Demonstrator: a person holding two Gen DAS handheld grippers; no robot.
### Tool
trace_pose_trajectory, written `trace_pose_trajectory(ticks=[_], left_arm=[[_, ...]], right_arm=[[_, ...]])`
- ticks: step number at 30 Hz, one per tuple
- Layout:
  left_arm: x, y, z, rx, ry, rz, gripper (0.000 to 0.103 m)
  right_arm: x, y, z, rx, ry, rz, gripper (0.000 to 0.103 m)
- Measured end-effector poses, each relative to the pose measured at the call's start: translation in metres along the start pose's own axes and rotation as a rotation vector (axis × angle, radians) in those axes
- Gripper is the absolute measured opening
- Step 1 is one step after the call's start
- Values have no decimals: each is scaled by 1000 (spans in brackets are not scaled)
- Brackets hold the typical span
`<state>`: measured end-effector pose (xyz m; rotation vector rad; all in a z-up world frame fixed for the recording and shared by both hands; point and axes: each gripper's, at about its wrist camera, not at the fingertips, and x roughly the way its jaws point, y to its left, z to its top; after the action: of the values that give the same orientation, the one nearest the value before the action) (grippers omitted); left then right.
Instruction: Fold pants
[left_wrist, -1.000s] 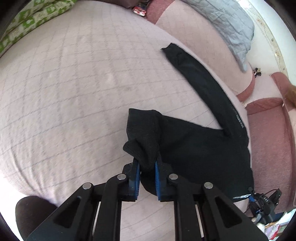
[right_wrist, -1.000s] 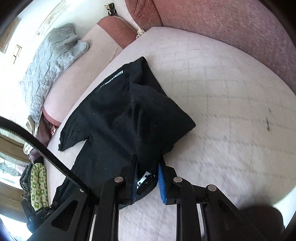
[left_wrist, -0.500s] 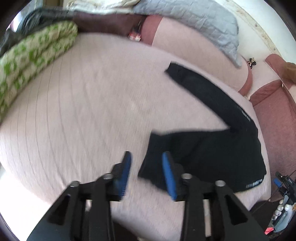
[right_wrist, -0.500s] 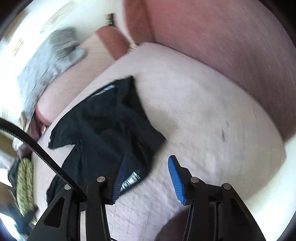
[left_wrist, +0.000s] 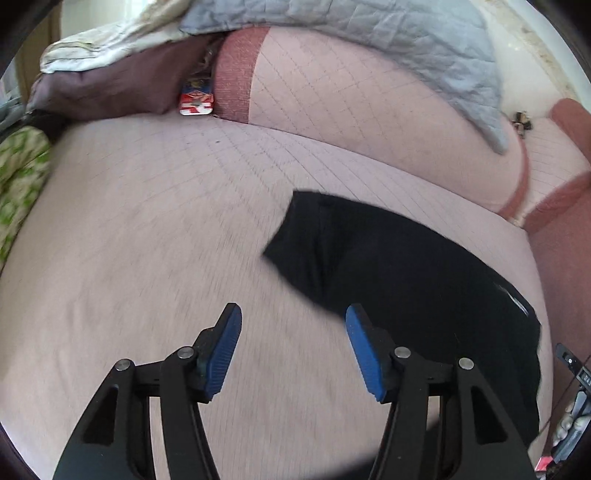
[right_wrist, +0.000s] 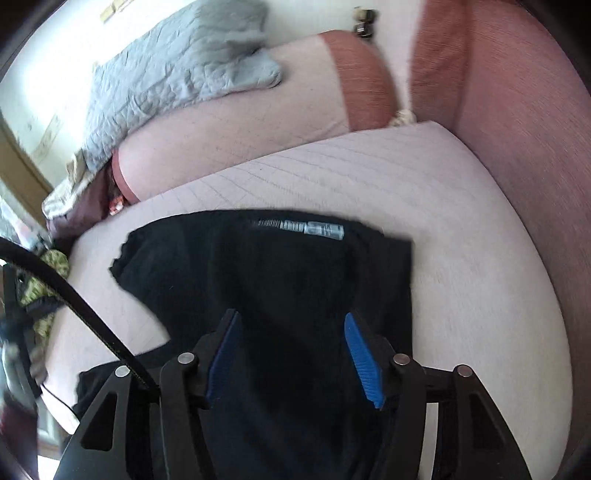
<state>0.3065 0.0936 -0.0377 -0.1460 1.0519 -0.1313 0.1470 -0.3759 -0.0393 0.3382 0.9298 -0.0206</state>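
Note:
The black pants (left_wrist: 399, 273) lie loosely on the pale quilted mattress (left_wrist: 147, 229). In the left wrist view they lie to the right, ahead of my left gripper (left_wrist: 293, 325), which is open and empty above the mattress. In the right wrist view the pants (right_wrist: 280, 280) fill the middle, with a white printed label (right_wrist: 299, 228) at their far edge. My right gripper (right_wrist: 290, 332) is open and empty above the pants. Its blue pads (right_wrist: 360, 350) hold nothing.
A grey quilted blanket (left_wrist: 369, 33) lies over the pink bolster (left_wrist: 351, 107) at the back. A green patterned cloth (left_wrist: 18, 177) lies at the left edge. Dark red cushions (right_wrist: 517, 110) line the right side. A black cable (right_wrist: 74, 295) crosses the right wrist view.
Both grippers were shut on the pants a second ago. Both have opened, let the cloth drop onto the mattress, and pulled back. The views are tilted and blurred by motion.

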Motion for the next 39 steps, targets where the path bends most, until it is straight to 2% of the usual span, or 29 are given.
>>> trace_pose_trajectory(ticks=[5, 9, 12, 13, 14, 15, 16, 17, 18, 19, 20, 21, 22, 23, 24, 31, 36, 39], left_arm=[[65, 4, 46, -28, 37, -17, 58], [103, 6, 73, -41, 61, -55, 60], [122, -4, 86, 10, 60, -75, 83], [127, -11, 89, 46, 67, -85, 94], [131, -18, 90, 80, 83, -85, 98], [133, -26, 88, 115, 87, -77, 98], [136, -36, 85, 169, 87, -60, 98], [137, -43, 82, 208, 90, -41, 94], [137, -52, 77, 255, 88, -2, 85], [133, -59, 72, 298, 71, 13, 60], [126, -65, 68, 324, 64, -31, 12], [121, -67, 67, 321, 87, -100, 10], [116, -68, 65, 308, 103, -144, 9], [110, -72, 63, 325, 78, -116, 9], [102, -75, 60, 349, 55, -81, 9], [24, -61, 45, 302, -60, -112, 9], [-43, -56, 3, 306, -144, -117, 9], [-73, -46, -31, 299, -183, -118, 9]], right_arm=[[62, -13, 50, -42, 46, -22, 69], [106, -14, 80, -76, 88, 1, 69], [138, -7, 89, -109, 152, 21, 69], [147, -3, 90, -128, 170, 19, 73], [152, 2, 91, -165, 161, 11, 76], [154, 7, 92, -192, 153, 9, 83], [158, 12, 93, -216, 158, 8, 85], [160, 17, 93, -237, 143, -7, 85], [163, 23, 92, -266, 144, -17, 84], [164, 28, 90, -288, 145, -18, 75], [163, 33, 88, -304, 137, -12, 66], [160, 37, 87, -308, 141, 21, 38], [158, 42, 86, -309, 143, 20, 26], [155, 45, 85, -319, 141, 14, 22], [152, 48, 83, -317, 140, 19, 14], [103, 64, 67, -296, 49, -15, 12], [55, 82, 37, -307, 10, -18, 12], [26, 92, 2, -324, -13, -28, 11]])
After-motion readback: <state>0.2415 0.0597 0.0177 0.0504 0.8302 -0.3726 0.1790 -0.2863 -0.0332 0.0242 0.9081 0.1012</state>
